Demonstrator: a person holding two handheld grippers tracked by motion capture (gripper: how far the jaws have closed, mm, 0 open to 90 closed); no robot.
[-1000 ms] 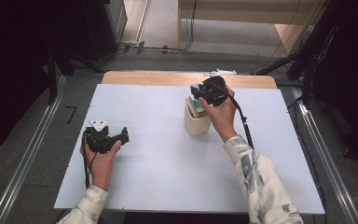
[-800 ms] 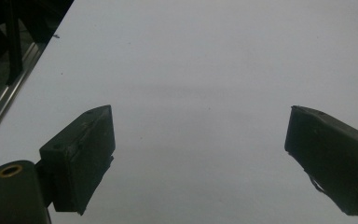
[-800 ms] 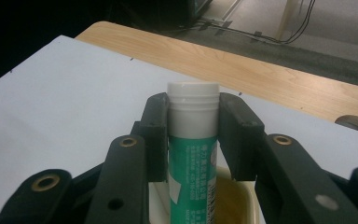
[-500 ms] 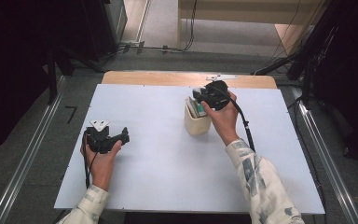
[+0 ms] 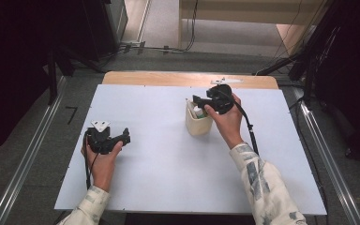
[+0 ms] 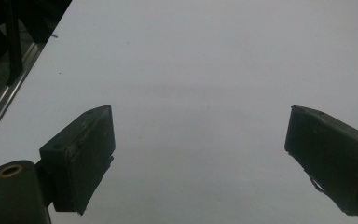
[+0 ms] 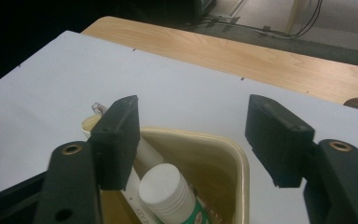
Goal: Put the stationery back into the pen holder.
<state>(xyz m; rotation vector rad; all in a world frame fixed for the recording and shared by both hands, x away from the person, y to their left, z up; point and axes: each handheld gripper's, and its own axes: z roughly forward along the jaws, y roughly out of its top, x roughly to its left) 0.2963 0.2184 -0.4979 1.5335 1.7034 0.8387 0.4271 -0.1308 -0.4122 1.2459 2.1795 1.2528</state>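
My right gripper has just been opening its jaws above the cream holder on the white table; nothing is between them, so I judge the green-labelled bottle is delivered inside. My left gripper rests spread, empty.

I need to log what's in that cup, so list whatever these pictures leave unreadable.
- Beige cup: its bottom edge is cut off by the right gripper view's frame.
- White-capped bottle: label cropped there, too small in the high view.
- Clear-tipped item: mostly hidden behind the right gripper's jaw.
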